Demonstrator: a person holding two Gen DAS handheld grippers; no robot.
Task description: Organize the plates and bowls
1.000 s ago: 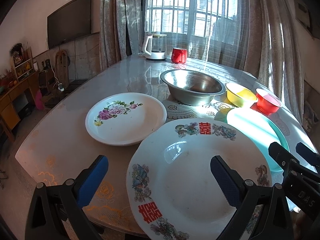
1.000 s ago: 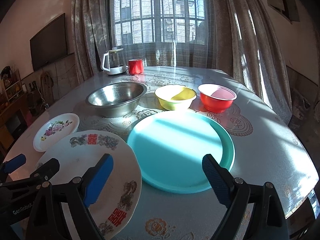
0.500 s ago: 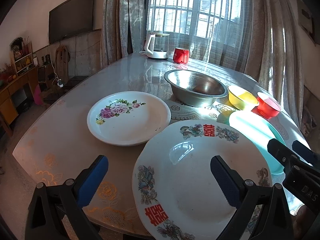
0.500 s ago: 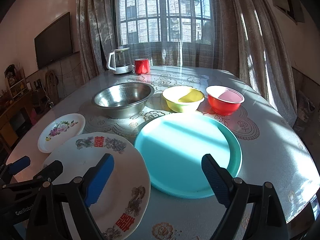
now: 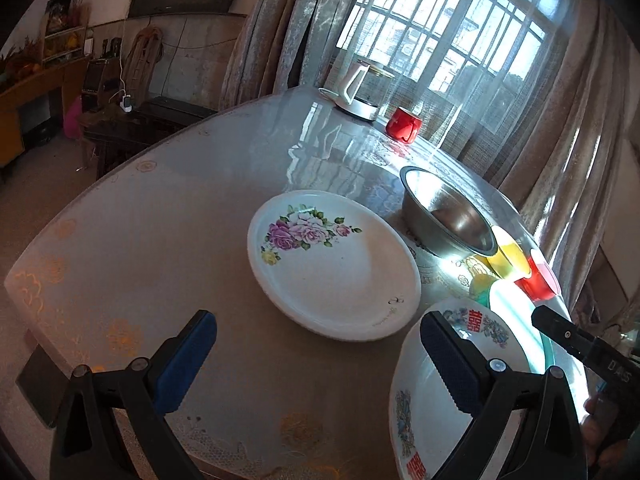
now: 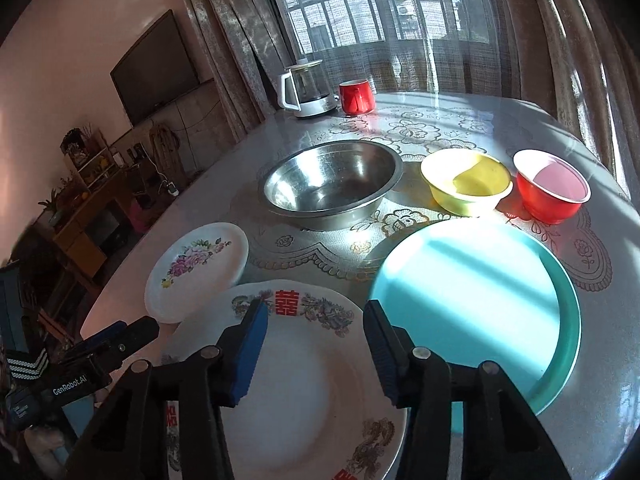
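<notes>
Plate with red characters [image 6: 288, 392] is lying right under the right gripper [image 6: 316, 344], rim at twelve o'clock, jaws closing on nothing yet.

Round glass-topped worktop [image 6: 460, 120] with lace-patterned cloth beneath. At its far edge, a white-handled glass electric kettle [image 6: 306, 88] stands just beside a red ceramic mug [image 6: 356, 97]. Behind: barred window [image 6: 384, 4] with sheer grey curtains [image 6: 224, 40]; wall-mounted black flat television [image 6: 154, 68]; wooden sideboard [image 6: 86, 220] carrying small ornaments.
</notes>
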